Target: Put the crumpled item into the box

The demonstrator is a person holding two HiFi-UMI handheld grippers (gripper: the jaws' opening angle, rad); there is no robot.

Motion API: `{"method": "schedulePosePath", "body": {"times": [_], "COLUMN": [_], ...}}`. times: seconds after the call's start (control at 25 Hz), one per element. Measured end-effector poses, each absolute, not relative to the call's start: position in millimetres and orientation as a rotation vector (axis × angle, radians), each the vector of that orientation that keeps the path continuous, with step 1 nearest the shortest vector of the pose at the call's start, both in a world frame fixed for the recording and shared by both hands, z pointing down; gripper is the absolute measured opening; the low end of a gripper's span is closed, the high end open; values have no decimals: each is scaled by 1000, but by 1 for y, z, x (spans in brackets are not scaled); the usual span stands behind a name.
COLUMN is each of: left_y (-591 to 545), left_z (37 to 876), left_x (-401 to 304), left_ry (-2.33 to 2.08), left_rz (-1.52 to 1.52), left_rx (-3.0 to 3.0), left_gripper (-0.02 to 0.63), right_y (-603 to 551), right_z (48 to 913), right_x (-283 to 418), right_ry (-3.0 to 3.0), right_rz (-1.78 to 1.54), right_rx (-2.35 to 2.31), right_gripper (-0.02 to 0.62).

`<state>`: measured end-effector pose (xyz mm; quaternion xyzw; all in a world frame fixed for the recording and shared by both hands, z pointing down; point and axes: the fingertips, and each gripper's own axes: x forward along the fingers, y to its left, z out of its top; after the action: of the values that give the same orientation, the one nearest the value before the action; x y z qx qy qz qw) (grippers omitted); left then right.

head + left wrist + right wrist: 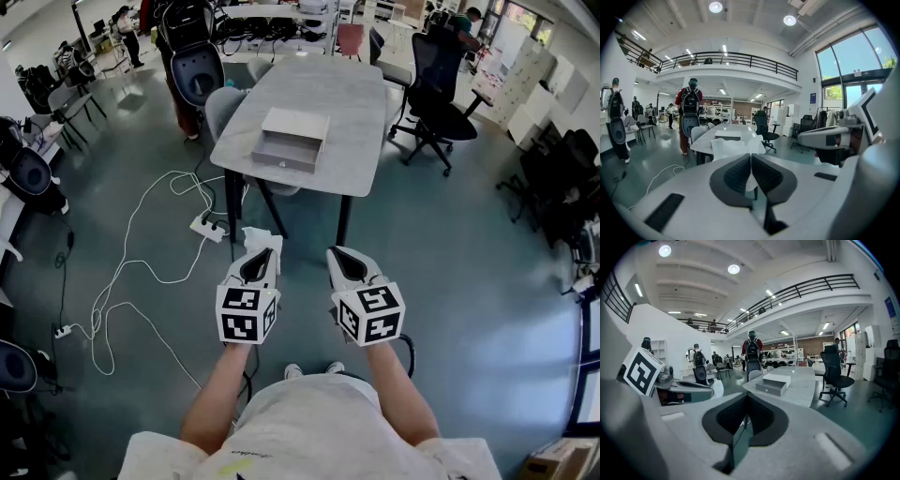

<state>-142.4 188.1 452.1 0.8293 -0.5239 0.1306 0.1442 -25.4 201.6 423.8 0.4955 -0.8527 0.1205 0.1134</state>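
My left gripper is shut on a crumpled white paper, which sticks out past its tips; in the left gripper view the paper fans out above the closed pads. My right gripper is held beside it, shut with nothing between its jaws. Both are in the air over the floor, short of the grey table. On that table lies the box, a shallow light tray-like box, also seen ahead in the right gripper view as the box.
Black office chairs stand right of the table, and another chair at its left. A white cable and power strip lie on the floor left of the table legs. People stand at the far back.
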Motion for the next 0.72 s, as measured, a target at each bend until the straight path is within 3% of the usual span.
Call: {"method": "schedulePosePath", "body": {"times": [0.72], "left_y": [150], "left_z": [461], "left_x": [-138], "left_ry": [-1513], "left_rz": [400], "left_rx": [2390], "left_gripper": [17], "right_y": [164], "right_z": [440], "right_x": [-26], "right_ry": [-2527], "right_rz": [385], "right_rx": [1409], "right_gripper": [5]}}
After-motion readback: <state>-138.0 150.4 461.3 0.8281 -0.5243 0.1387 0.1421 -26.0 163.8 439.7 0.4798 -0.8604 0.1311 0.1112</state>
